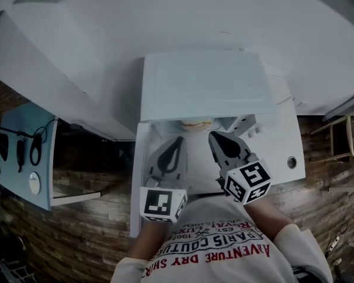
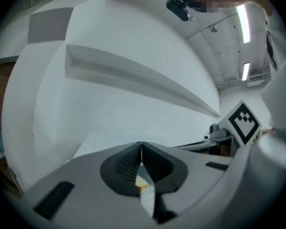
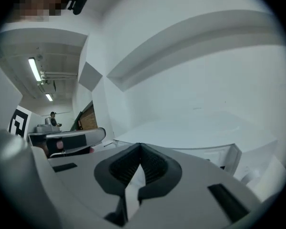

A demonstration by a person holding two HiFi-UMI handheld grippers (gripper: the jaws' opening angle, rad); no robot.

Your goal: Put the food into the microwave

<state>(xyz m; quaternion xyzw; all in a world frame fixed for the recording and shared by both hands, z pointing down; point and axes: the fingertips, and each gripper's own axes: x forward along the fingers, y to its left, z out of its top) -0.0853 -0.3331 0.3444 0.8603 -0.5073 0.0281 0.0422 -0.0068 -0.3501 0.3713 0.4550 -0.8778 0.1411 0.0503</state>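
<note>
A white microwave (image 1: pixel 203 84) stands below me, seen from above. Just in front of it hangs a white plate with pale yellowish food (image 1: pixel 194 124), held between both grippers. My left gripper (image 1: pixel 177 141) is shut on the plate's left rim. In the left gripper view the jaws (image 2: pixel 141 149) meet on a thin white rim (image 2: pixel 148 197) with a bit of yellow food beside it. My right gripper (image 1: pixel 213 137) is shut on the right rim. The right gripper view shows its jaws (image 3: pixel 140 149) pinching the white rim (image 3: pixel 132 187). Most of the plate is hidden by the grippers.
A white panel (image 1: pixel 139 175) stands upright left of the grippers, and a white counter with a round knob (image 1: pixel 291 162) lies to the right. A light blue board with hanging tools (image 1: pixel 23 152) is at far left, a chair (image 1: pixel 342 128) at far right. The floor is wood.
</note>
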